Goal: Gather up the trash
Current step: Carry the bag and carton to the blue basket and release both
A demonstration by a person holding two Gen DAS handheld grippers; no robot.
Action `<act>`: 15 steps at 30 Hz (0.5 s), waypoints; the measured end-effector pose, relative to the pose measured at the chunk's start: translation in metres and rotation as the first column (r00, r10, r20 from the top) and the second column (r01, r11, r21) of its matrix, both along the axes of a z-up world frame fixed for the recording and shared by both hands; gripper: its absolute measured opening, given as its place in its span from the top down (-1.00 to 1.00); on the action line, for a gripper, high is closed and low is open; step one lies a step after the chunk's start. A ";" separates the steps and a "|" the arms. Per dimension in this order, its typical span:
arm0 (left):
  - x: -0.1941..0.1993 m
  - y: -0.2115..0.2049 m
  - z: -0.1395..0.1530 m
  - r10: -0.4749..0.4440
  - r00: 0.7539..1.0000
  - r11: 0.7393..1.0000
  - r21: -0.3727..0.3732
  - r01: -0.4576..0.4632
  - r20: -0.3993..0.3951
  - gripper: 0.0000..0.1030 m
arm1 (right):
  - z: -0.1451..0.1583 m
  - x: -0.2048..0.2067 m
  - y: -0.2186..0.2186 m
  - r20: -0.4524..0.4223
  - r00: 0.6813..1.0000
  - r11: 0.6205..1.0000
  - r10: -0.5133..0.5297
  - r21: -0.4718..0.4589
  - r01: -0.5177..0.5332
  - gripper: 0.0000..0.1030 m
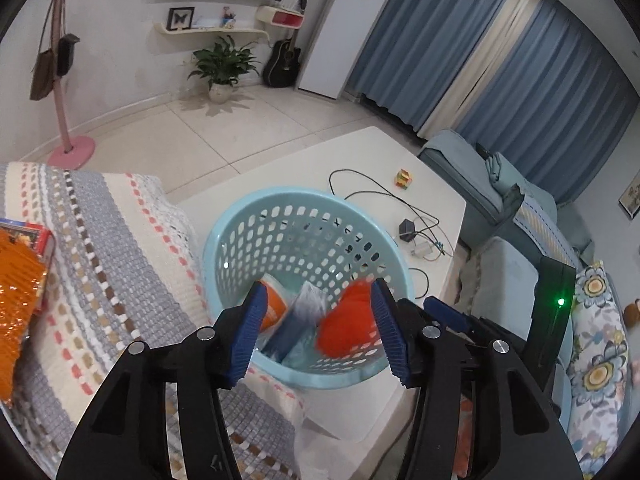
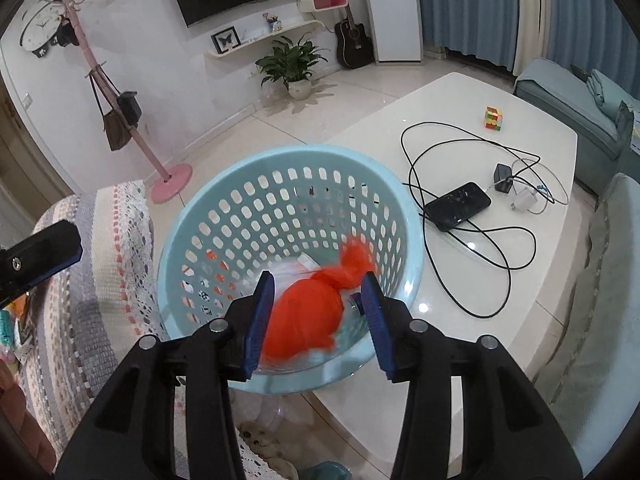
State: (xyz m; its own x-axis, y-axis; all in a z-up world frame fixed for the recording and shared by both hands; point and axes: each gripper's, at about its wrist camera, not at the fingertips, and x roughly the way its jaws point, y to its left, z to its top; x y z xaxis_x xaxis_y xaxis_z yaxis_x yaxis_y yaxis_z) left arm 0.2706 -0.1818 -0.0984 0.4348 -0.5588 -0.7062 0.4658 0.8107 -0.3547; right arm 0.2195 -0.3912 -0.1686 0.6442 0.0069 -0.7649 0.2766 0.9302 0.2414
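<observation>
Both claws, left (image 1: 316, 332) and right (image 2: 316, 320), spread wide over blue basket (image 2: 224, 196), blurred orange bag (image 2: 308, 316) half-hidden inside.

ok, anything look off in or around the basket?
The basket sits half off the table edge, overhanging toward the couch. Loose cables lie tangled under the phone. Nothing spilled.

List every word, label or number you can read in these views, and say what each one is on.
None reads clearly.
White fridge: small blue brand mark and stickers, too small.
Red box on the sofa: print blurred.
Wall clock: no legible numerals.
Trash in the blue basket: motion-blurred.
</observation>
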 end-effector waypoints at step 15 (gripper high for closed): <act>-0.056 0.047 0.053 0.084 0.988 0.996 -0.046 -0.079 0.132 -0.02 | 0.063 -0.032 0.038 0.154 0.983 0.995 0.101 -0.027 -0.098 0.19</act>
State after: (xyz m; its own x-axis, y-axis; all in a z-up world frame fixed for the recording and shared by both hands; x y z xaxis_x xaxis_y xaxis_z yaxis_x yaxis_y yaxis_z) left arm 0.2148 -0.1351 -0.0449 0.5691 -0.5446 -0.6161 0.4442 0.8341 -0.3271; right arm 0.1874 -0.3530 -0.1059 0.7517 0.0627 -0.6566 0.1435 0.9561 0.2555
